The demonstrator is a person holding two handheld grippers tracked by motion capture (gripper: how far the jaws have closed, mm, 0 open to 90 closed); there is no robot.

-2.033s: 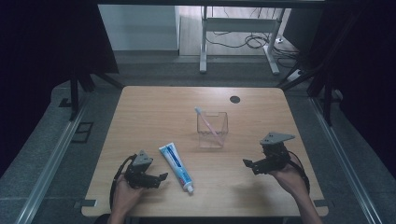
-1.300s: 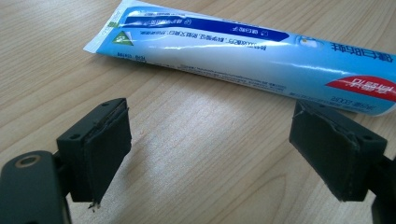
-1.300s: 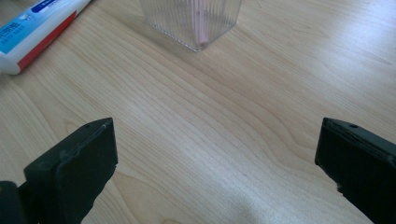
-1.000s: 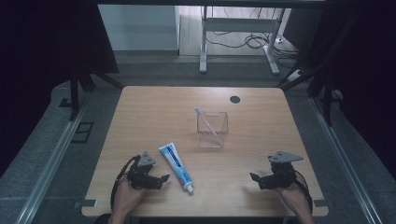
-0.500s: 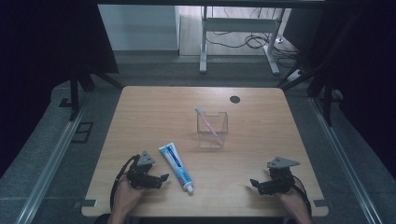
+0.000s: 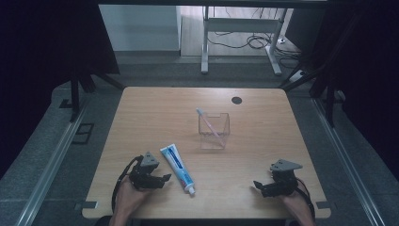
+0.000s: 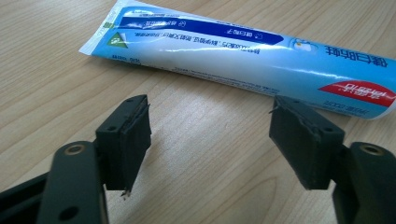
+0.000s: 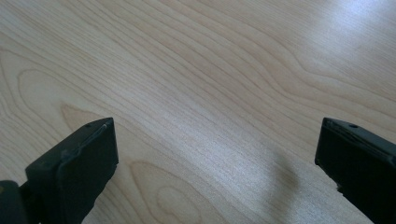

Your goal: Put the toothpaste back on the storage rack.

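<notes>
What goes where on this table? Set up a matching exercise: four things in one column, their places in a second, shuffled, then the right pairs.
Things:
1. toothpaste tube
2. toothbrush
3. left gripper
4. right gripper

Places:
A. leaning inside the clear container
B. near the table's front right corner, jaws wide over bare wood
C. lying flat, cap toward the person
D. just left of the tube, jaws open, nothing between them

Pairs: 1-C, 2-A, 3-D, 4-B
</notes>
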